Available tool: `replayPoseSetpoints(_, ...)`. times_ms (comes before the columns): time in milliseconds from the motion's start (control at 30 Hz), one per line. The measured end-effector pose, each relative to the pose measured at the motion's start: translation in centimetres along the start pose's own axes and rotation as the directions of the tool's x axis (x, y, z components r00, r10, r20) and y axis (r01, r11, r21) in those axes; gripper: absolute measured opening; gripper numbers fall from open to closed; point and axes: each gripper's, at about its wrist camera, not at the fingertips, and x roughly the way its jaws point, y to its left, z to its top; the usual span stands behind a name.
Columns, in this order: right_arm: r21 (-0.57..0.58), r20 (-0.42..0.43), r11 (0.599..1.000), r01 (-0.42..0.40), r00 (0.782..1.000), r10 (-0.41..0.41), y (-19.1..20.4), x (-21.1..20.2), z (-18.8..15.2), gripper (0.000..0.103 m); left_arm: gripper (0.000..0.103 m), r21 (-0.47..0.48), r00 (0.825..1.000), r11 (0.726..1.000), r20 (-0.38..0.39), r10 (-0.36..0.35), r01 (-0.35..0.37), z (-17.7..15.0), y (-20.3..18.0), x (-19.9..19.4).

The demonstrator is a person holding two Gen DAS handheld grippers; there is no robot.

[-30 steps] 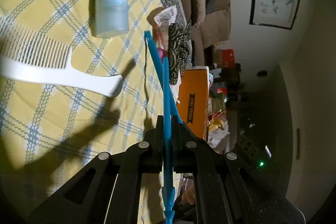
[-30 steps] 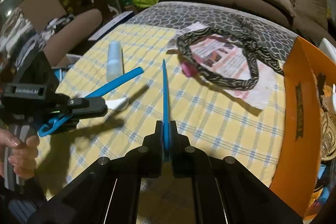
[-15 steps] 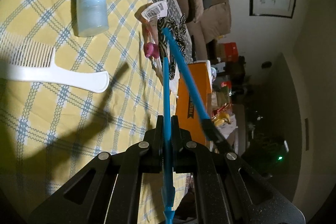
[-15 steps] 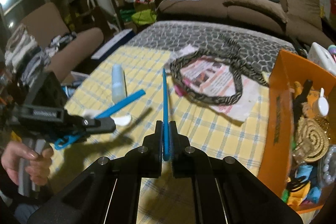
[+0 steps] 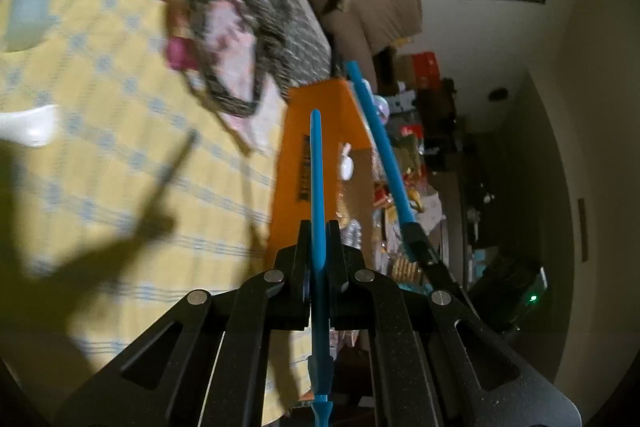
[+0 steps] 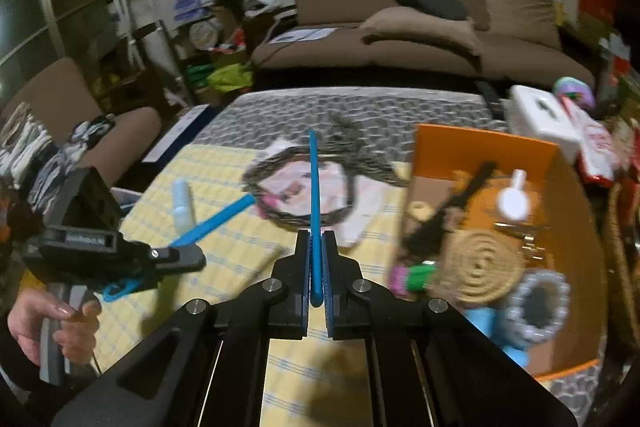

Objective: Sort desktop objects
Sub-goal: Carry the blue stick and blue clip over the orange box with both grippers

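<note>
Right gripper [image 6: 316,259] clamped on a blue stick [image 6: 314,187]; left gripper [image 5: 318,247] likewise clamped on its own blue stick [image 5: 316,167] (both above the yellow cloth [image 5: 120,167]). Carry each over the orange box [image 6: 480,147], clear its rim, then release.

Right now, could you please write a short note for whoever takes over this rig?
Left gripper: shut on a blue stick.
Right gripper: shut on a second blue stick.
Both are held above the yellow checked cloth, beside the orange box.
Done: the box already holds several small items, including a coiled mat.
Left: both sticks, plus the bottle, white comb and patterned band on the table.
</note>
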Motion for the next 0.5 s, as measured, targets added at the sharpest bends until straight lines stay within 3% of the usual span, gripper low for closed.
replayPoseSetpoints(233,0.054,0.010,0.994,0.093,0.996,-0.094,-5.6,-3.5,-0.9,0.004,0.005,0.060,0.998,0.998,-0.061,-0.025,0.029,-0.7,-5.5,5.3)
replayPoseSetpoints(500,0.132,0.013,0.974,0.183,0.983,-0.186,-11.6,-6.5,-2.6,0.004,0.005,0.066,0.993,0.997,-0.115,-0.042,0.050,-1.8,-9.1,10.7)
